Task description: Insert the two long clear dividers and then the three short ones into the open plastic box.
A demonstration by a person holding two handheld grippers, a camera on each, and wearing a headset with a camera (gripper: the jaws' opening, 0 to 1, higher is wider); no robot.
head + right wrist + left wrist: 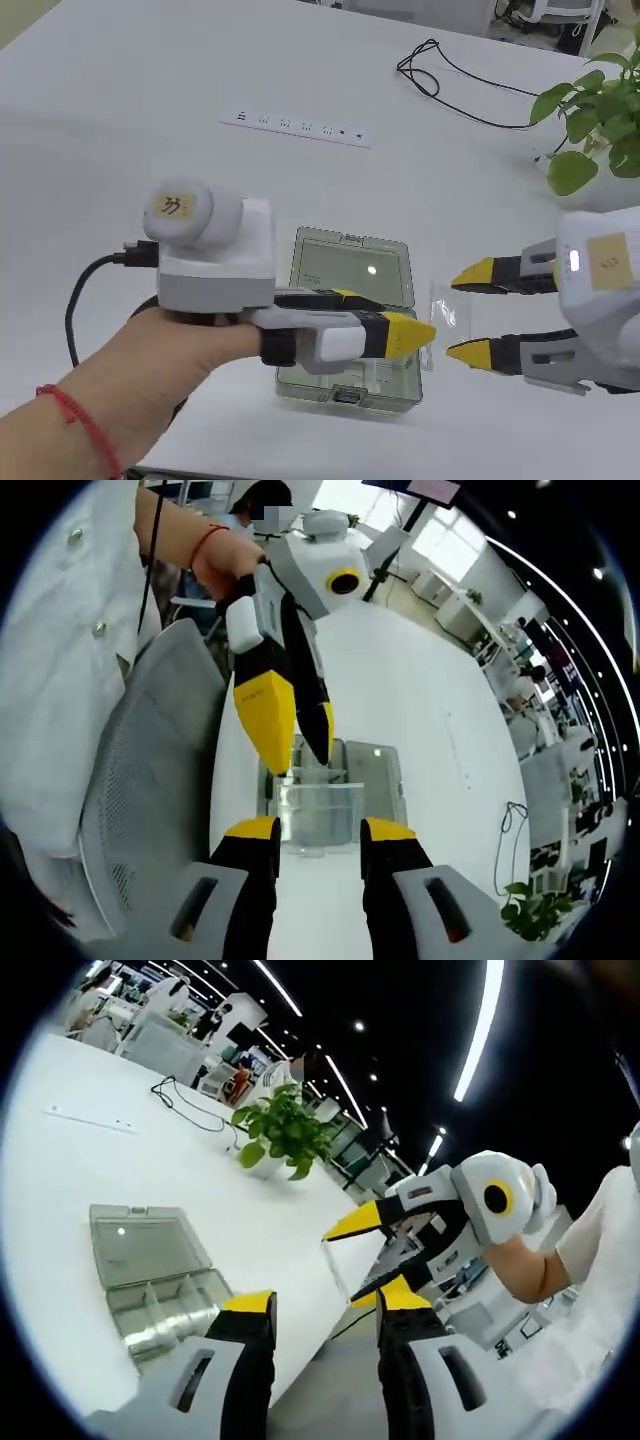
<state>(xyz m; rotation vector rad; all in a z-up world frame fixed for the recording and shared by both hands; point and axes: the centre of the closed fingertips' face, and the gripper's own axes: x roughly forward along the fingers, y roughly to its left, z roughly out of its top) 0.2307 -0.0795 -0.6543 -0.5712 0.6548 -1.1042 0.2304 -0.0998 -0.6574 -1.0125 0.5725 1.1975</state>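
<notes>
**Head view:** A hand [170, 355] wearing one red cord bracelet [85, 425] holds the left tool [408, 322] over the open plastic box [390, 392] on the white surface [120, 120]. The tool's own body partly hides its jaws, so the gap between them is hard to judge here. A sticker [172, 207] on top reads "33". Just right of the box, the right tool [453, 316], cut off by the frame edge, grips one clear divider [443, 305] between its widely spread tips. The pane is faint, and whether it is a long or a short one cannot be told. The writing on that tool's tan sticker [608, 262] is too small to read. Partitions inside the box blur together and cannot be counted. Beyond the box lie one power strip [295, 125], its markings illegible, and one black cable [450, 85]. One potted plant [600, 110] stands well right of the box, cropped.

**Left gripper view:** Right of the box, the left tool's two yellow-tipped jaws stand apart with nothing between them. Farther right is the right tool, with the divider a faint edge between its tips.

**Right gripper view:** The divider spans the gap between the right tool's jaws, touching both, in front of the box. The left tool points down toward the box, jaws slightly parted. One grey mesh chair [150, 780] and a white sleeve [60, 630] sit left of the box, both cut off.
</notes>
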